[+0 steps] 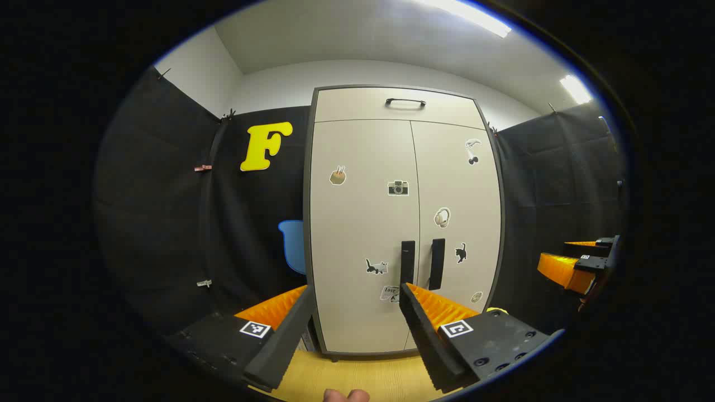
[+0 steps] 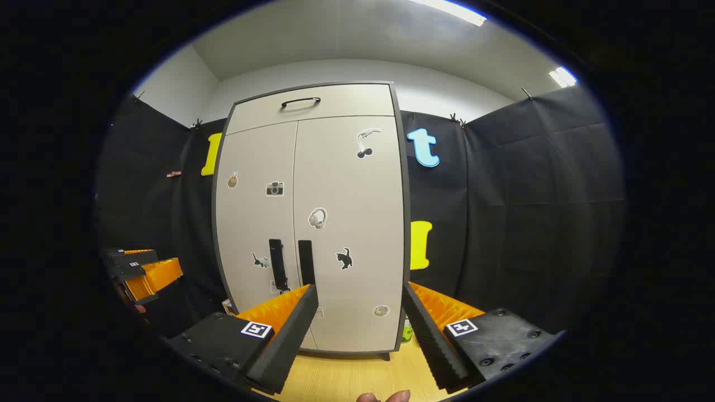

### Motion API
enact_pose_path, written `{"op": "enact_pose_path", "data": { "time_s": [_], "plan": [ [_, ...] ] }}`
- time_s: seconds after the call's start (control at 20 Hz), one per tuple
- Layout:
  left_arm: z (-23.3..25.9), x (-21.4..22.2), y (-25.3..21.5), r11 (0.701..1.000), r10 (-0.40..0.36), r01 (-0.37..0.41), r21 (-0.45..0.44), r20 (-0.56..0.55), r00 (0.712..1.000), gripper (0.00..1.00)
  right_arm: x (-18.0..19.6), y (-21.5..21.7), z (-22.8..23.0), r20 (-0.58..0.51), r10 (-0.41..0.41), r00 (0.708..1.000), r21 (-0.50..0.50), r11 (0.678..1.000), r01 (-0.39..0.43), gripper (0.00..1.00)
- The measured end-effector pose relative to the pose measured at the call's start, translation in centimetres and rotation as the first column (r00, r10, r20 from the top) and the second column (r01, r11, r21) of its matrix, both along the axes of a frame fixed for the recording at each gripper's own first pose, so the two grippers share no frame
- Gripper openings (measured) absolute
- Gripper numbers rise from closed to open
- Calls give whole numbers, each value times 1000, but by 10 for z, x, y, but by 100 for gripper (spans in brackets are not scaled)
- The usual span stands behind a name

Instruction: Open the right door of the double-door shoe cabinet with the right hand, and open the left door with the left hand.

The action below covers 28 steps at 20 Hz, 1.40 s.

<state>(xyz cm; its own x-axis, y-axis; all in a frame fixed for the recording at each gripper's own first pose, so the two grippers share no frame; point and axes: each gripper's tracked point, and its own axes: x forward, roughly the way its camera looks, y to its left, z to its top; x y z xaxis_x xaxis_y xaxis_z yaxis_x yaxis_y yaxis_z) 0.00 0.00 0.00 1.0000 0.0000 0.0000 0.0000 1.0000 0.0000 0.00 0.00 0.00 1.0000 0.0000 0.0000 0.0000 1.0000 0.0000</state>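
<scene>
Beige panels of the shoe cabinet [image 1: 363, 234] stand upright and fully closed ahead, against the black cloth wall, feet on the pale wood floor [image 1: 357, 379]. Right door [image 2: 349, 234] and left door [image 1: 363, 223] meet at a centre seam; two dark vertical handles sit side by side across it, right door handle [image 2: 305, 262] and left door handle [image 1: 408, 262]. Small stickers dot both doors; a top drawer with its own pull [image 1: 405, 103] sits above them. Left hand-held gripper [image 1: 357, 318]: fingers spread wide, nothing between them, well apart from the cabinet, its own view centred roughly on the left door. Right hand-held gripper [image 2: 360, 318]: likewise spread and empty, aimed at the right door, handle off to its left in its own view. Judged step: approach, neither door touched yet. Next move, as judged: bring the right hand-held gripper forward and toward the seam so its fingers straddle the right handle, close, then pull outward along the hinge arc; left side follows likewise.
</scene>
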Motion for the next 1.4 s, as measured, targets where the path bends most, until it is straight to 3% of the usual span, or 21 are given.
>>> {"op": "enact_pose_path", "data": {
  "time_s": [1.15,1.4],
  "plan": [
    [-2,-7,6,1000,8,-8,3,-1,1000,95,0,9,-4,-19,15,1000,-6,1000,-15,97],
    [-5,-5,7,1000,-1,1,3,-3,1000,95,19,31,-2,-14,45,999,-6,999,-45,97]
  ]
}}
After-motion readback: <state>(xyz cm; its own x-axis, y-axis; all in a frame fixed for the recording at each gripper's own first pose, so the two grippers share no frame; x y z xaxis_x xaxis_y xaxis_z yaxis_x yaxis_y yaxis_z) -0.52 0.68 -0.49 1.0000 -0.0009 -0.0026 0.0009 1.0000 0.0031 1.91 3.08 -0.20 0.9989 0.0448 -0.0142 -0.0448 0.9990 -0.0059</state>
